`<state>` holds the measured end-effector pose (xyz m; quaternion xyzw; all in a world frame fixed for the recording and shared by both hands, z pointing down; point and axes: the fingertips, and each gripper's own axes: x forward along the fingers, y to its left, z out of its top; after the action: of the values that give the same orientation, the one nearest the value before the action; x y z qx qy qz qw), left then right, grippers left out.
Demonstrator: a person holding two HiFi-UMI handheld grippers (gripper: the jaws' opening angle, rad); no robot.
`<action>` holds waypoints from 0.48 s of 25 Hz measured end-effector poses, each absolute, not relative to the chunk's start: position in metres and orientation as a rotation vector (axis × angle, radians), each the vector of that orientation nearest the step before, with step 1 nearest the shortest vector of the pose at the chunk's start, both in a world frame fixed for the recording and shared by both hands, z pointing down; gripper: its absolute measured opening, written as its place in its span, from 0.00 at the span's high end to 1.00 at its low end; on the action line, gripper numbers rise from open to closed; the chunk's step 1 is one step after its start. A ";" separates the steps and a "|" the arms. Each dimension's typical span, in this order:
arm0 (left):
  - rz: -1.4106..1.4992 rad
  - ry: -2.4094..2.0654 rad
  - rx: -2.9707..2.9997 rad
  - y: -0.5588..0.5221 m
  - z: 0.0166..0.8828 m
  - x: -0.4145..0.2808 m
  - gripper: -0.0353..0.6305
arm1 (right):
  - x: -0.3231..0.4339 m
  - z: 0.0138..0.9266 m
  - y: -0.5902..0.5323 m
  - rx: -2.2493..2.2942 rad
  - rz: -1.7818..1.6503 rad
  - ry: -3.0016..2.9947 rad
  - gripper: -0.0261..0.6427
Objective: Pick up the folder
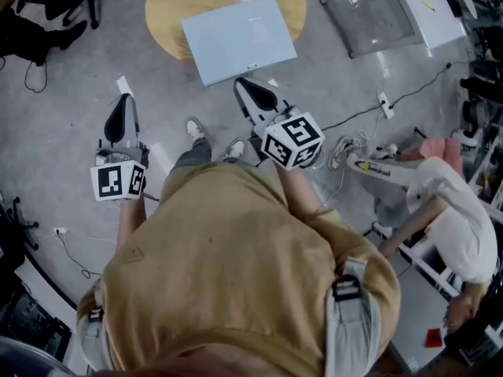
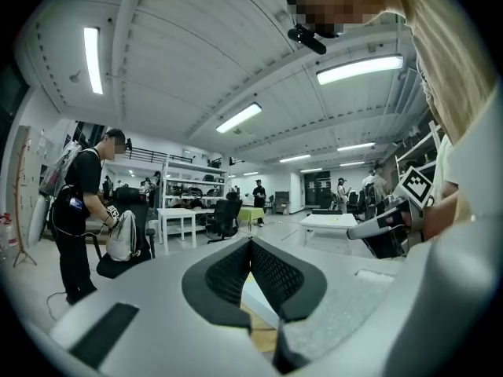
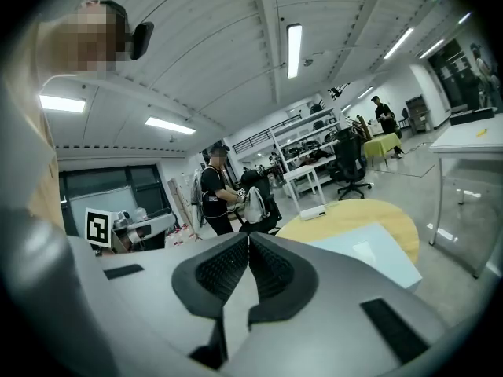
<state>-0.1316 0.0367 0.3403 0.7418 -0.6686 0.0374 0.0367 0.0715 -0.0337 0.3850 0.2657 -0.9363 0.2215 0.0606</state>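
We are holding the left gripper [image 1: 123, 100] and right gripper [image 1: 244, 85], both closed tight and empty, short of the pale folder [image 1: 240, 38] lying on the round wooden table [image 1: 169, 10].

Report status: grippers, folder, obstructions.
Left hand-held gripper shut, empty. Right hand-held gripper shut, empty, tips close to the folder's near edge. Folder flat on round table, untouched. Nothing in the way.
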 end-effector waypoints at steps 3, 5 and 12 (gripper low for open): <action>0.110 -2.028 2.283 0.025 0.346 -0.154 0.94 | 0.053 0.386 -0.046 0.834 0.658 -2.812 0.96; 0.098 -2.005 2.294 0.014 0.349 -0.168 0.94 | 0.042 0.385 -0.054 0.861 0.648 -2.801 0.96; 0.041 -1.888 2.370 -0.026 0.351 -0.196 0.94 | 0.024 0.383 -0.062 0.985 0.698 -2.726 0.96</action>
<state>-0.1965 -0.0260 0.3506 0.7809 -0.6220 0.0136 0.0557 0.0242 -0.0624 0.3832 0.3295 -0.9114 0.2332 0.0801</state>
